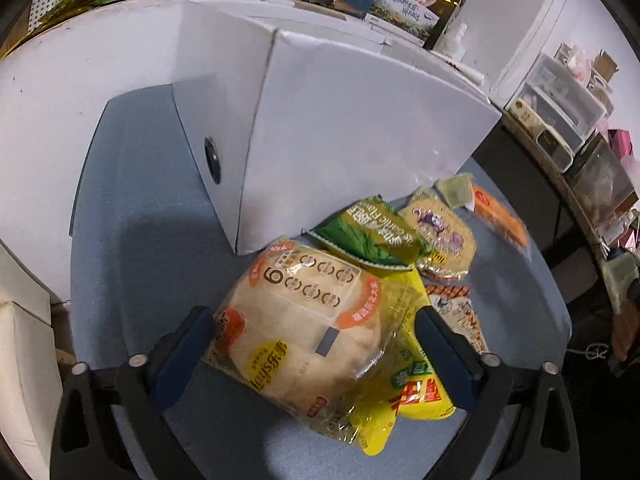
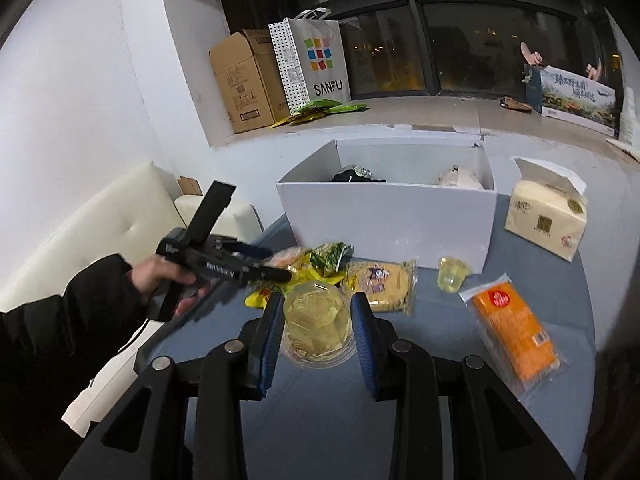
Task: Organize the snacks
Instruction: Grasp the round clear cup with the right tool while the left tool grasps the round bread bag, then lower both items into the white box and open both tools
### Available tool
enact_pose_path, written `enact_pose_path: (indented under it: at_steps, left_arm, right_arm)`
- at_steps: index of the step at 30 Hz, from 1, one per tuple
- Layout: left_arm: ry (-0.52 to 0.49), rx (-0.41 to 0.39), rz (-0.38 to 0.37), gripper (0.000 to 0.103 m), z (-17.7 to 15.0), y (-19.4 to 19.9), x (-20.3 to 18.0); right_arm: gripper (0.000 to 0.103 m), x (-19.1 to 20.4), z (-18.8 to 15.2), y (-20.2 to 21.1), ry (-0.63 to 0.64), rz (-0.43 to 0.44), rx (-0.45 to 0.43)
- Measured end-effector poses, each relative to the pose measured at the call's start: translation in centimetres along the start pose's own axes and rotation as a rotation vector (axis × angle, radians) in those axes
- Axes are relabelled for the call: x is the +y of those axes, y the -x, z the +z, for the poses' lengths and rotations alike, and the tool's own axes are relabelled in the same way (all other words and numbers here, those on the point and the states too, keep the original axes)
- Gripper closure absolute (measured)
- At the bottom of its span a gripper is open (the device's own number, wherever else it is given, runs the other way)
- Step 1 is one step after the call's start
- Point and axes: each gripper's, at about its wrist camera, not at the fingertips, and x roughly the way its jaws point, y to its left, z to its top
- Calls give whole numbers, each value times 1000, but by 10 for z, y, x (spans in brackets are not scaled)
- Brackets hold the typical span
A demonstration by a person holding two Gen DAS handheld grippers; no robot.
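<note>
Right wrist view: right gripper [image 2: 316, 320] clamps a clear plastic jelly cup [image 2: 316, 326] before the white cardboard box [image 2: 388, 216]; left gripper [image 1: 316, 344] gapes around a crinkly rice-cracker bag [image 1: 304, 320].

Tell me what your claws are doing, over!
Right claw shut on a clear jelly cup. Left claw open around the rice cracker bag, not gripping. White box ahead, open, nothing blocking.

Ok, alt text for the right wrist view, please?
The right hand-held gripper is shut on a clear jelly cup above a grey table. Beyond lie snack packets and an open white box; at left, a hand holds the left hand-held gripper.
</note>
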Motion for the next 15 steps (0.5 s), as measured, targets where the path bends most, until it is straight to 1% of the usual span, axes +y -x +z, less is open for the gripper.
enact_pose_path:
  at_steps: [1,2,4,7,8,9,12,14,15]
  left_arm:
    - [-23,-5,12,25,-1,1,-4]
    - [-33,-24,19,29,-4,6,-8]
    - [-10,-45,-5,29,-11,13,-10]
    - [-26,-78,9,29,-20,22,-21]
    - [-23,-101,29,29,-24,29,-26]
    - [-24,-127,31,29,-27,37,-33]
    - [-56,-212,58,29,-31,66,-55]
    - [-83,-289,68,29,-30,92,-75]
    - [-88,-312,71,29,-28,100,-79]
  right_arm:
    - [67,-1,-2,0,-7,-1,3]
    - [67,-2,-2,-1,-13,1,5]
    - [67,-3,-4,-1,-19,5,2]
    - [67,-2,-5,-1,-19,10,1]
    - [67,-2,-5,-1,-18,14,1]
    - [67,-1,-5,-1,-17,15,1]
    - [67,2,-5,0,-12,14,-1]
    - [67,4,-2,1,-6,13,-8]
    - [67,5,1,2,-2,8,-16]
